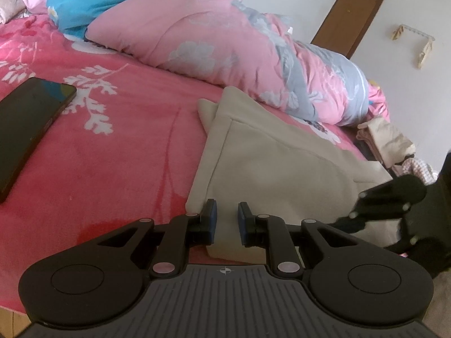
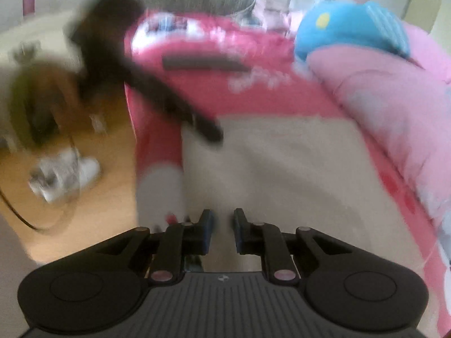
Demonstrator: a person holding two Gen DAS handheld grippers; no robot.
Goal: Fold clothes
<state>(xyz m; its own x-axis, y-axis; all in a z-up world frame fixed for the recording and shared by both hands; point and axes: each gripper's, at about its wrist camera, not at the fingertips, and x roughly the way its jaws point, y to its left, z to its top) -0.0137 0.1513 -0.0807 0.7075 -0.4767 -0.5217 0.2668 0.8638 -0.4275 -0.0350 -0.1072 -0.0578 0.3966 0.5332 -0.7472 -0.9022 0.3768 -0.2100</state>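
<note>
A beige garment (image 1: 270, 169) lies partly folded on the pink floral bedsheet (image 1: 118, 152), its layered edges running away from me. My left gripper (image 1: 227, 220) hovers open over the garment's near left corner, with fabric showing in the gap between the blue pads. My right gripper (image 1: 355, 208) comes in low from the right over the garment's right side. The right wrist view is motion-blurred: the right gripper (image 2: 222, 229) is open above the beige garment (image 2: 282, 174), and the left gripper (image 2: 208, 129) is a dark streak at the cloth's far left edge.
A black phone (image 1: 31, 124) lies on the sheet to the left. A rolled pink and grey quilt (image 1: 225, 53) and a blue cushion (image 1: 112, 0) line the far side. Folded cloths (image 1: 386, 140) sit at the bed's right end. White shoes (image 2: 64, 174) stand on the wooden floor.
</note>
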